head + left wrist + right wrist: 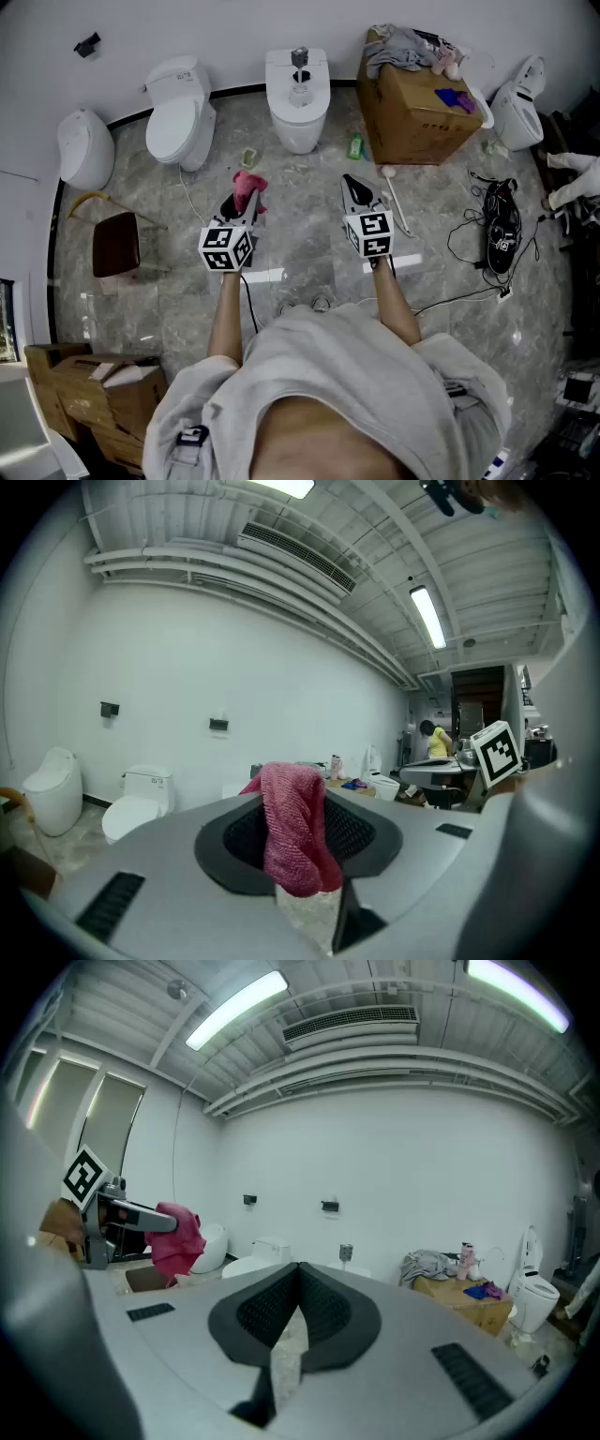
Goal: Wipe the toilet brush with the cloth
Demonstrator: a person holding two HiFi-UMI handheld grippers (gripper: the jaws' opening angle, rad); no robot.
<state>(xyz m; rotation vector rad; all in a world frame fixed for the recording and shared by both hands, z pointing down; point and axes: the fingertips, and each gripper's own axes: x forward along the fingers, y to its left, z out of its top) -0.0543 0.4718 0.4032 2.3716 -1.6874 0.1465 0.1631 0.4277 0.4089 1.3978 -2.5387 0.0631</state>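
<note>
Two forearms in grey sleeves reach up from the bottom of the head view, each holding a gripper over the grey marble floor.

At centre left, the left gripper has its jaws clamped on a pink cloth. The cloth bunches at the jaw tips. In the left gripper view the cloth sits between the dark pads and drapes down over them, filling the gap.

At centre right, the right gripper has its jaws pressed together. The right gripper view shows the two ribbed pads meeting at their tips with nothing between them. The left gripper and its cloth appear at that view's left edge.

Just to the right of the right gripper, apart from it, the toilet brush lies flat on the floor. It is white, with its round head towards the top of the frame and its handle slanting down to the right. Neither gripper touches it, and the cloth is well apart from it, on the other side of the right gripper.

Farther off, a small green bottle stands on the floor. Beyond it three white toilets line the wall across the upper left and upper middle of the frame. A cardboard box sits at the upper right, with crumpled clothes heaped on top.
</note>
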